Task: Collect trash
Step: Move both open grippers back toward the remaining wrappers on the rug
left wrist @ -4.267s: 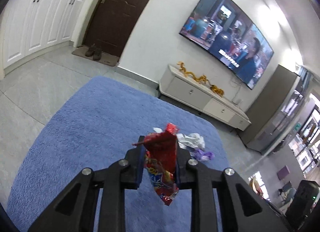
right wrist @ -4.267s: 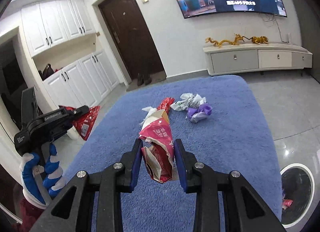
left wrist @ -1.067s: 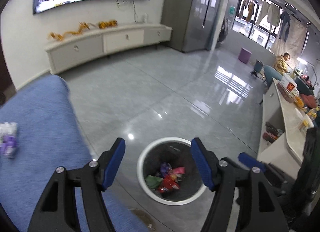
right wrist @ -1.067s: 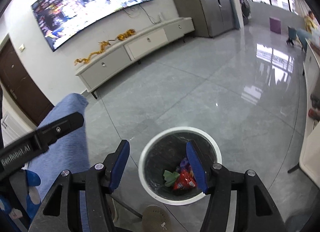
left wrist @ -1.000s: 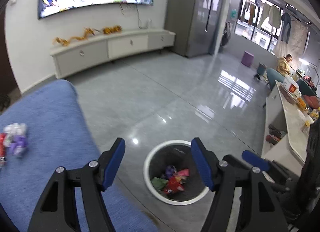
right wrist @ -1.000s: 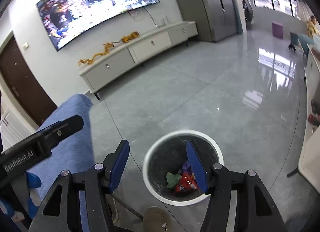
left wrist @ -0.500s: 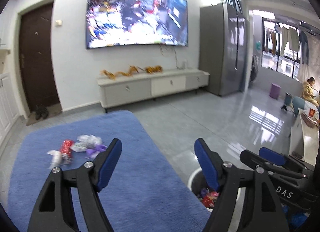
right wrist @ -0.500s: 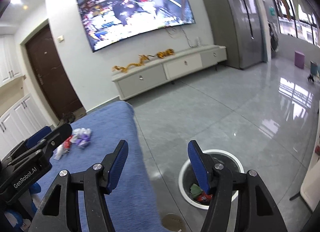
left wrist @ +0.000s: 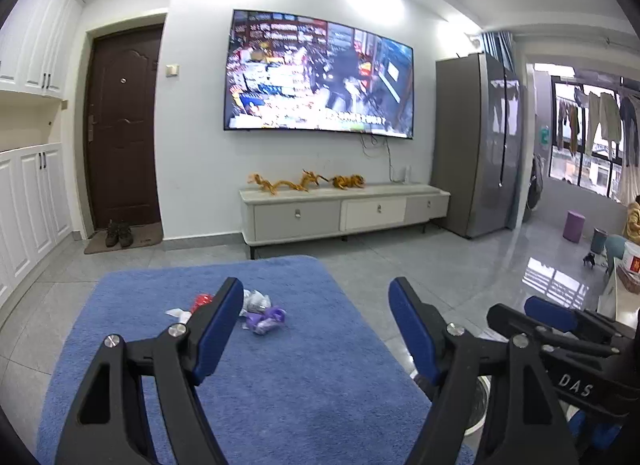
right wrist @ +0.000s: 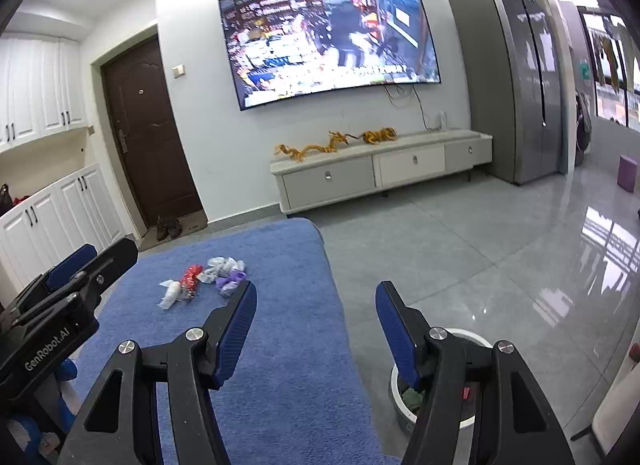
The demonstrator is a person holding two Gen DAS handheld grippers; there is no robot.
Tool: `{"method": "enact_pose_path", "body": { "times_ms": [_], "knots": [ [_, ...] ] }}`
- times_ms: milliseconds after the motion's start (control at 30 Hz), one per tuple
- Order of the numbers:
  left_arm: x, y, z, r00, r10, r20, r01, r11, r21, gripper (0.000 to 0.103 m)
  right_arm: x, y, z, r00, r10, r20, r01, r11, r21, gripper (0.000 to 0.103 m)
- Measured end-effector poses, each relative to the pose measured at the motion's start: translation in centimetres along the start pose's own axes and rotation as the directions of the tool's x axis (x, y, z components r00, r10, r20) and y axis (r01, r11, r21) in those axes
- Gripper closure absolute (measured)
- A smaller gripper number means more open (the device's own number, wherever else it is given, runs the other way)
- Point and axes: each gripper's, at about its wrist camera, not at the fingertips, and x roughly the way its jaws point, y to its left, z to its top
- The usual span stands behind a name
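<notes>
Both the left gripper (left wrist: 316, 325) and the right gripper (right wrist: 316, 329) are released and empty, freed to fetch more; the wrappers (right wrist: 200, 279) lie bunched toward the rug's (right wrist: 280, 385) far edge, the bin (right wrist: 400, 401) off its right edge on bare floor

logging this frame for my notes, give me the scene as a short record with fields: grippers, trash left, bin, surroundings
left gripper: open, nothing between the jaws
right gripper: open, nothing between the jaws
trash left: small cluster on the blue rug: purple wrapper, red wrapper, white crumpled pieces
bin: white-rimmed trash bin on the grey floor right of the rug, partly hidden by the right gripper, some trash inside
surroundings: wall TV switched on, low cabinet below it, dark door to the left
</notes>
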Motion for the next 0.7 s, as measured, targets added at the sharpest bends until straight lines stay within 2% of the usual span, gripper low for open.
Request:
{"method": "enact_pose_path", "body": {
  "times_ms": [200, 500, 700],
  "knots": [
    [-2.2, 2.1, 0.5, 0.998, 0.039, 0.052, -0.037, 0.999, -0.029, 0.029, -0.7, 2.3, 0.3, 0.999, 0.031, 0.024, -0.030, 0.998, -0.054, 0.043],
    [-2.5, 6.4, 0.4, 0.994, 0.098, 0.051, -0.093, 0.991, -0.093, 0.029, -0.6, 4.7, 0.8, 0.997, 0.081, 0.018, -0.079, 0.993, -0.088, 0.043],
    [-2.6, 11.2, 2.1, 0.976, 0.200, 0.086, -0.190, 0.975, -0.116, 0.029, 0.1, 6.3, 1.8, 0.990, 0.137, 0.018, -0.135, 0.985, -0.107, 0.043]
  ]
}}
